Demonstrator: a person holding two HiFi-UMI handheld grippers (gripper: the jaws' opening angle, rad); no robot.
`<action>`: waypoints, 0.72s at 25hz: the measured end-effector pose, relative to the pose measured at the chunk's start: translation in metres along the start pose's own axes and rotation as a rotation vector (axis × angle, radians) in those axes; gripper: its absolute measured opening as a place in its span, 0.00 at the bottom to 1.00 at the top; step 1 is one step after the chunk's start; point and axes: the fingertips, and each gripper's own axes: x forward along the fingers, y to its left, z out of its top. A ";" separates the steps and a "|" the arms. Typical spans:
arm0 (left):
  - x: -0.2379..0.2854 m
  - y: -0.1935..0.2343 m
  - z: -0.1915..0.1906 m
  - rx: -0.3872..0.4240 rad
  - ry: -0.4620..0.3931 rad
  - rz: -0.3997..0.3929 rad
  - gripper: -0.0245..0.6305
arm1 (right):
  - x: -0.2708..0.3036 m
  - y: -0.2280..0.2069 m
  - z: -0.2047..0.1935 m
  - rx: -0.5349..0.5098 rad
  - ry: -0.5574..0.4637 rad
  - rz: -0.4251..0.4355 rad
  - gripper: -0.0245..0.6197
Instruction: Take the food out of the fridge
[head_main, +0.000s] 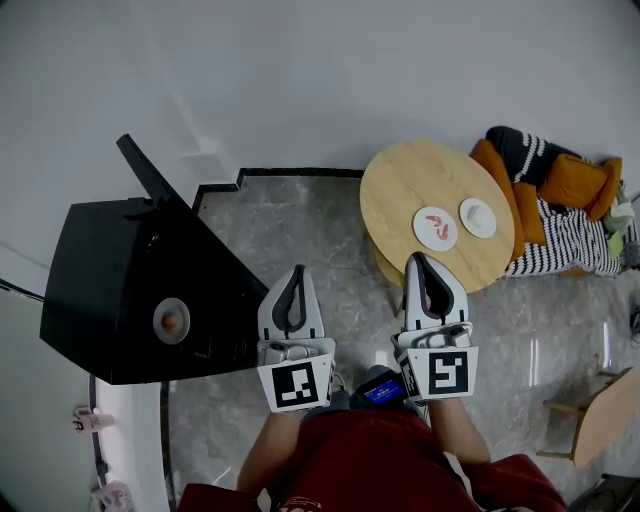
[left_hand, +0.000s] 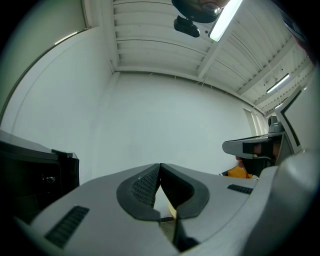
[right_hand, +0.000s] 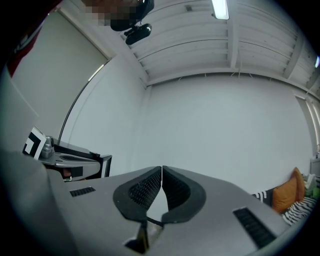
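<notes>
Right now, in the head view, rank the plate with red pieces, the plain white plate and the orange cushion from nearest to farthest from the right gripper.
1. The plate with red pieces: on the round table, just beyond the right gripper.
2. The plain white plate: beside it, farther right.
3. The orange cushion: on the striped seat, far right.

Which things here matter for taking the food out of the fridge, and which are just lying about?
For the job: black fridge, its open door, small dish of food at it, left gripper, right gripper, both with fingers shut and empty.

Lying about: round table, red-marked plate, white plate, striped sofa, wooden chair.
</notes>
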 end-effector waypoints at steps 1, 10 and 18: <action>0.002 0.001 -0.005 0.022 0.017 0.000 0.06 | 0.005 -0.001 -0.003 0.006 0.001 0.007 0.07; 0.057 -0.005 -0.012 0.016 0.026 0.071 0.06 | 0.058 -0.041 -0.011 0.045 -0.013 0.059 0.07; 0.090 -0.010 -0.012 0.021 0.023 0.123 0.06 | 0.089 -0.067 -0.024 0.064 0.001 0.114 0.07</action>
